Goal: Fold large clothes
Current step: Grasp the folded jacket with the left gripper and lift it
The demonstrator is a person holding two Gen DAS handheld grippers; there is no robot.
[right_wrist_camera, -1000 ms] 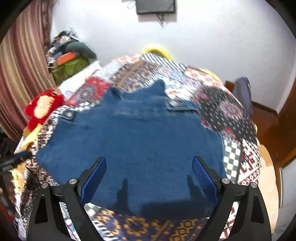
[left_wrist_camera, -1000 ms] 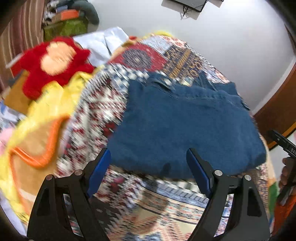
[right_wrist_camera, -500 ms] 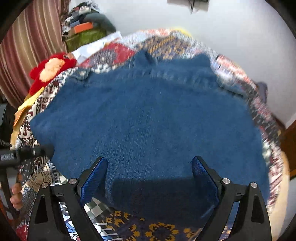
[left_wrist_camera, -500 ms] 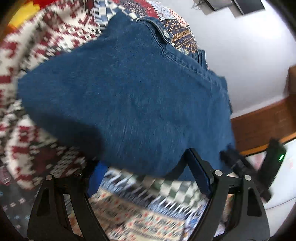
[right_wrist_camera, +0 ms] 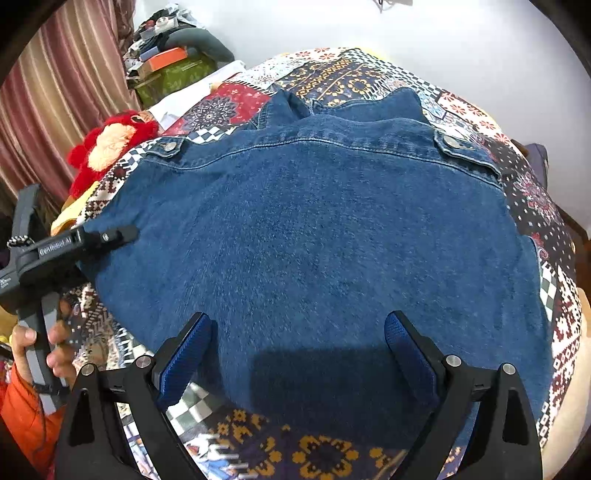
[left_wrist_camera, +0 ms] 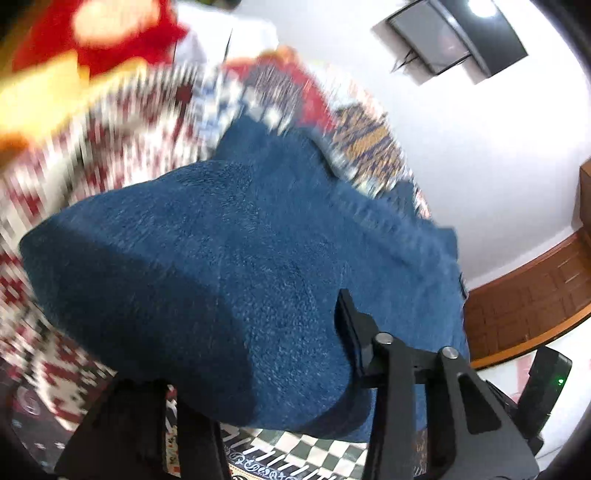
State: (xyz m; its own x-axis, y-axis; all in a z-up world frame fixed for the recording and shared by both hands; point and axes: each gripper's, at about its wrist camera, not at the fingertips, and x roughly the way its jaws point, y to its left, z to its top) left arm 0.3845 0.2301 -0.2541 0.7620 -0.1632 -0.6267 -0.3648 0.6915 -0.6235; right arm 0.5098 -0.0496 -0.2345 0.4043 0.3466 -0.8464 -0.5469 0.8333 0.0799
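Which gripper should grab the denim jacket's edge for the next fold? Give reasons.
Left, probably. The left gripper is at the denim jacket's side edge, with fabric between its open fingers. The right gripper hovers open over the near hem.

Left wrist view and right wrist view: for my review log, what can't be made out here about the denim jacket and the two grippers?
- Left wrist view: the left gripper's left finger is buried under the denim jacket, so its grip is unclear.
- Left wrist view: the patchwork bedspread and red plush toy are motion-blurred.
- Right wrist view: the left gripper's tips merge with the jacket's edge.
- Right wrist view: the jacket's front and sleeves are hidden underneath; the right gripper is open.
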